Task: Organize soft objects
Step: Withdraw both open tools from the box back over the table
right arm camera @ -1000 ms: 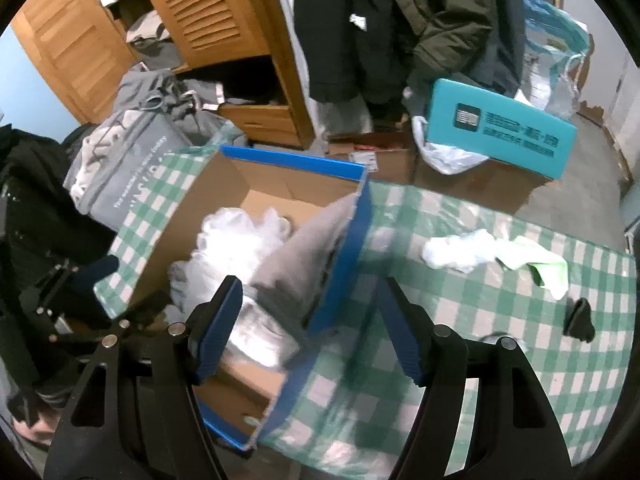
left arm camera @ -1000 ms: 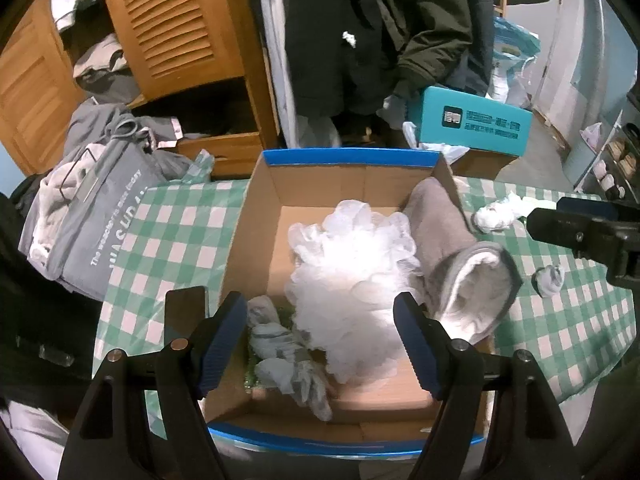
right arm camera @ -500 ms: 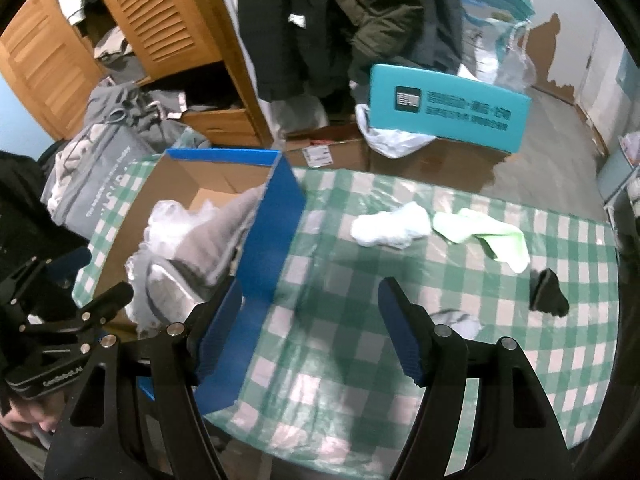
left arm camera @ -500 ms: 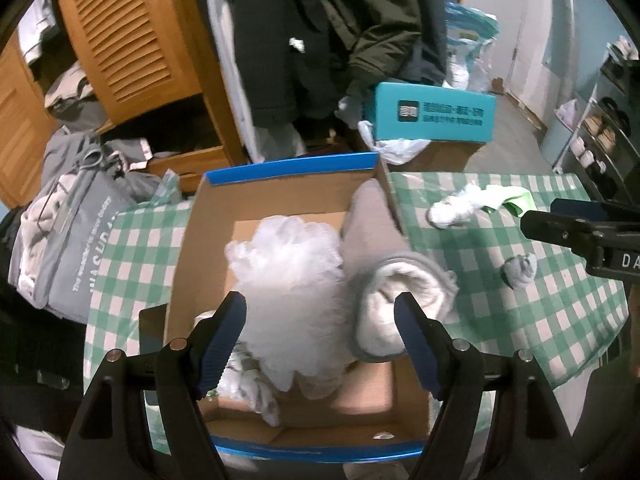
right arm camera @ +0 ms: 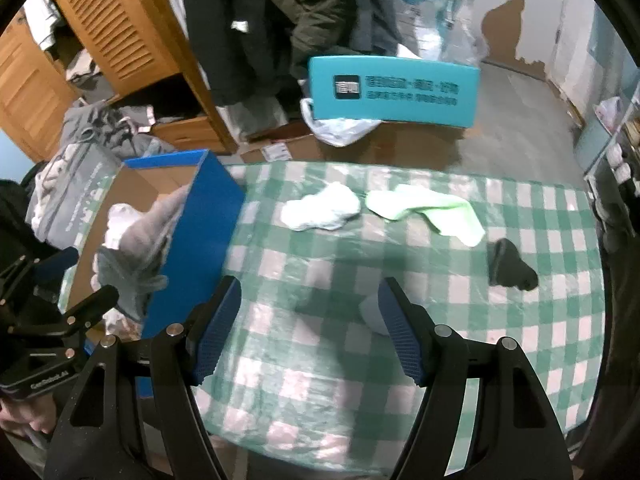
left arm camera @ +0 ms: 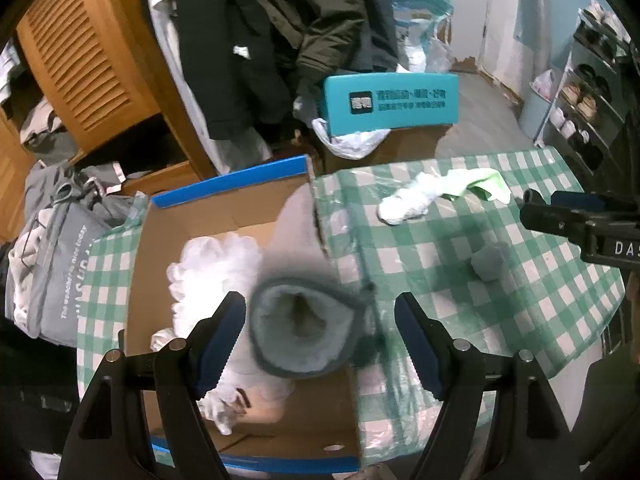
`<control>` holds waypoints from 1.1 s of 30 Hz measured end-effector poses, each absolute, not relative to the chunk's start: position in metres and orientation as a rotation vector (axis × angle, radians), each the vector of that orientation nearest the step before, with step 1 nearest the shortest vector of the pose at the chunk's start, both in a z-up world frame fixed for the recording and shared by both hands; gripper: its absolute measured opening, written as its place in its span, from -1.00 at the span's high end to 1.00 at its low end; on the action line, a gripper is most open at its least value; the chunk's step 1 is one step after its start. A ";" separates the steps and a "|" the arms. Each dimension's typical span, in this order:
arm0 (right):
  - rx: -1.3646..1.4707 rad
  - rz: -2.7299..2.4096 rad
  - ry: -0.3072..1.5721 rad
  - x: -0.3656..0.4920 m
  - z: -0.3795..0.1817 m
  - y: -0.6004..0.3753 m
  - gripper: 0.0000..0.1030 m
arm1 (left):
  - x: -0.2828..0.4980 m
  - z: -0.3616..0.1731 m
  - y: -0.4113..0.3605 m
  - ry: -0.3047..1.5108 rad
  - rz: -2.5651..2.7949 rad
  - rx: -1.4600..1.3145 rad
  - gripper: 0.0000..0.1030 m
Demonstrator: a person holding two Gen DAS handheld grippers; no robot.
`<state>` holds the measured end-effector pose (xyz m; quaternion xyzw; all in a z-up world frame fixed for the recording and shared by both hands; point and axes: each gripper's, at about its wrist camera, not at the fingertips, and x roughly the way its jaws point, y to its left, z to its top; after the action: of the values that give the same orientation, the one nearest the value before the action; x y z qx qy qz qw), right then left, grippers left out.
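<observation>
- While both claws hang over the checked table, neither holds anything: the left gripper stands wide with nothing pressed between its pads, and the right gripper is likewise wide over bare cloth.
- Cardboard box sits at the table's left end, already holding a white mesh puff and a rolled grey towel that leans on the box's right wall.
- Loose items remaining on the cloth: a white sock, a pale green sock just beside it, a black piece further right, and a small grey ball.
- Key relation: the grey ball lies touching or just behind the right claw's right-hand finger, slightly outside the gap, so it sits off-centre to the right.
- Its shape looks round, so no long axis matters; the socks stretch roughly left to right, well ahead of the claw.
- Judgement: the right hand is nearer every loose item; a small sideways shift to the right should centre the ball.
- Left claw hovers over the towel, apart from it.
</observation>
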<state>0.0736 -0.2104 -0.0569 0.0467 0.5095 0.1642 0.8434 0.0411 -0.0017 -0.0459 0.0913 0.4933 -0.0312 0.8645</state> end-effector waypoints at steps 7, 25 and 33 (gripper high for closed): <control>0.114 0.297 1.095 0.075 -0.070 -0.242 -0.37 | 0.042 -0.057 -0.032 1.056 -0.106 0.240 -0.52; 0.093 0.181 1.121 0.076 -0.095 -0.311 -0.37 | 0.066 -0.095 -0.091 1.163 -0.210 0.195 -0.52; 0.030 0.189 1.176 0.087 -0.121 -0.337 -0.37 | 0.086 -0.111 -0.118 1.190 -0.204 0.222 -0.52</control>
<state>0.0872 -0.3375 -0.1215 0.0141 0.5540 0.0891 0.8276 0.0856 -0.1181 -0.1113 0.1044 0.5581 -0.0955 0.8176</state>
